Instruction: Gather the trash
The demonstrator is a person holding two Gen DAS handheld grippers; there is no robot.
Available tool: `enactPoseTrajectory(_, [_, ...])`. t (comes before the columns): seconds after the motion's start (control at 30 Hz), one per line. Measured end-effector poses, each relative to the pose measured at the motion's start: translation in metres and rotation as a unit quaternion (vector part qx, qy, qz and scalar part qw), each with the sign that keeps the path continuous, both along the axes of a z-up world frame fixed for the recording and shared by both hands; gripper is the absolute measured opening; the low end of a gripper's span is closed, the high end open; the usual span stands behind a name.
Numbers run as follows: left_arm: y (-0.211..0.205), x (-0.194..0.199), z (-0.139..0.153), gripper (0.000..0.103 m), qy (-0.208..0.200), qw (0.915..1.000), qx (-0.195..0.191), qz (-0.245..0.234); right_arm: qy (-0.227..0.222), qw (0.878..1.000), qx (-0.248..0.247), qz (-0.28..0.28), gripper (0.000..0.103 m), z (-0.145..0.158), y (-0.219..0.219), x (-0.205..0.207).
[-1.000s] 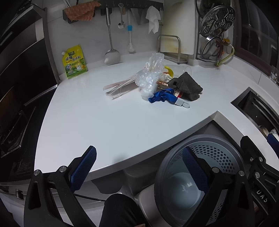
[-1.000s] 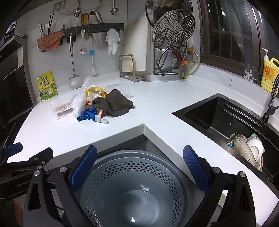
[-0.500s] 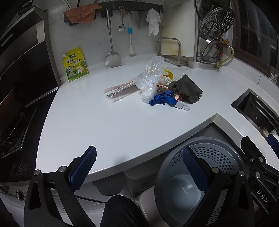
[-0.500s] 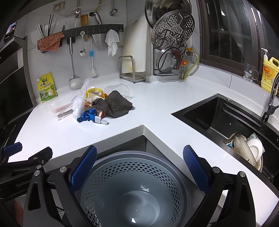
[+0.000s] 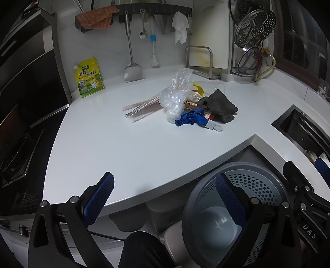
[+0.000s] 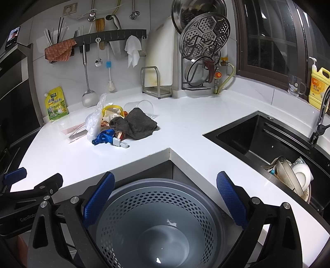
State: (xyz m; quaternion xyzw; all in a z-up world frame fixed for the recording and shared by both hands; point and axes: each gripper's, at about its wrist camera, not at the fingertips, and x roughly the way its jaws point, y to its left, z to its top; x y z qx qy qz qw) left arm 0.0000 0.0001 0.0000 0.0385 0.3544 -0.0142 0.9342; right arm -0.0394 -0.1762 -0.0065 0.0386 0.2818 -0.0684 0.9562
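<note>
A heap of trash lies in the middle of the white counter (image 5: pixel 123 148): a crumpled clear plastic bag (image 5: pixel 175 96), a blue strap (image 5: pixel 189 119), a dark grey cloth (image 5: pixel 220 105), a clear wrapper (image 5: pixel 140 109). The same heap shows in the right wrist view, with the cloth (image 6: pixel 138 123) and the blue strap (image 6: pixel 104 137). A grey perforated bin (image 6: pixel 156 224) stands below the counter's inner corner. My left gripper (image 5: pixel 165 198) is open over the counter's front edge, far from the heap. My right gripper (image 6: pixel 165 202) is open above the bin. Both hold nothing.
A black sink (image 6: pixel 268 142) with dishes (image 6: pixel 295 175) is at the right. A yellow pouch (image 5: pixel 88 77) leans on the back wall under a utensil rail (image 5: pixel 136 12). A cutting-board stand (image 6: pixel 156 84), a steamer rack (image 6: pixel 204 39), and a detergent bottle (image 6: pixel 318 84) line the back.
Both grippers have drifted slightly, so the heap sits a little lower in the left wrist view. Nothing on the counter moved, and both grippers stayed open.
</note>
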Motion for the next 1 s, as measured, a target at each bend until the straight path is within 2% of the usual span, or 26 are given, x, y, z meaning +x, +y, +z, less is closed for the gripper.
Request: enactPoseTrajectory(1.0, [-0.0021,-0.0010,-0.0009,0.097,-0.003,1.0000,0.005,-0.002,-0.002,1.000,0.002,0.004,0.094,0.0051,0.0009,-0.0027])
